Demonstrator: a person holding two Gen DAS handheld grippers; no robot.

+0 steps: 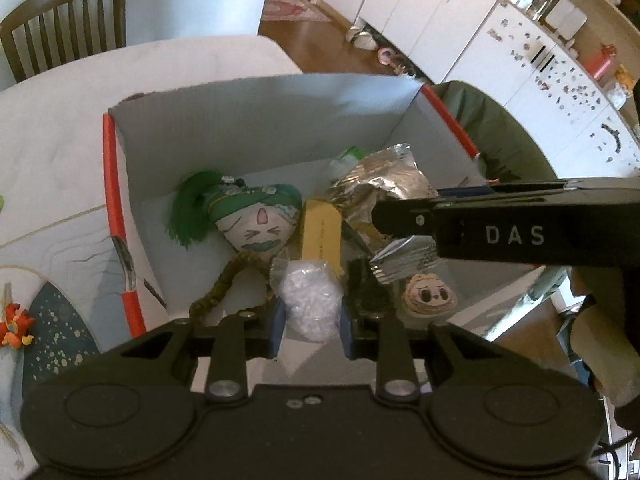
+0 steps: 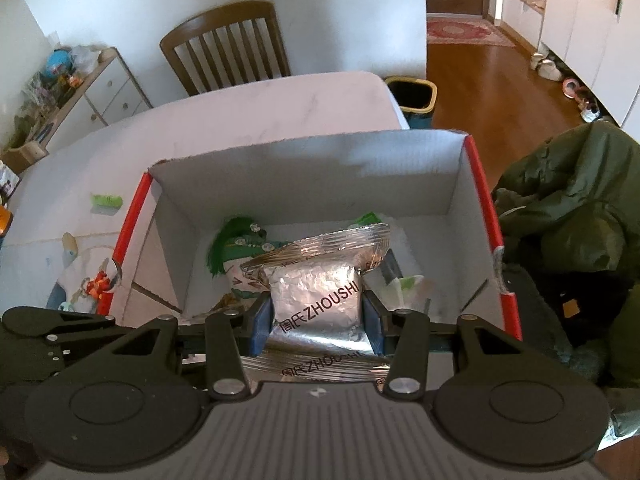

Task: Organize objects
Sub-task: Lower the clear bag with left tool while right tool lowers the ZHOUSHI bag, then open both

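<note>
both tools hang over the open cardboard box (image 2: 400, 168) with red edges, which sits on the white worktop (image 2: 280, 100); that fits the job, since the box looks to be where loose things get gathered.

the right tool (image 2: 318, 312) is closed on a silver foil packet (image 2: 316, 300) printed "zhoushi". its blue pads (image 2: 262, 322) press the packet's two sides, and the packet's crimped top flares out ahead of the fingers, above the box floor. my guess is it's carried this way so it can be lowered in without crushing the contents. in the left wrist view the same packet (image 1: 400, 260) dangles under the right tool's black finger (image 1: 404, 216).

the left tool (image 1: 312, 320) has a small clear bag of white bits (image 1: 306, 300) between its blue pads (image 1: 280, 320). the jaws stand narrow, and the bag fills the gap, so it looks gripped, though whether the bag is lifted or already resting on the box floor i cannot tell.

ahead of the left tool, inside the box: a green-haired doll (image 1: 256, 220) ahead and to its left, a yellow pack (image 1: 320, 232) straight ahead, another crumpled foil bag (image 1: 380, 176) beyond that, and a small round face charm (image 1: 428, 294) just to its right. outside the box, left of the tools, a green tube (image 2: 106, 201) and a red toy (image 2: 98, 286) lie on the worktop, likely not yet sorted.
</note>
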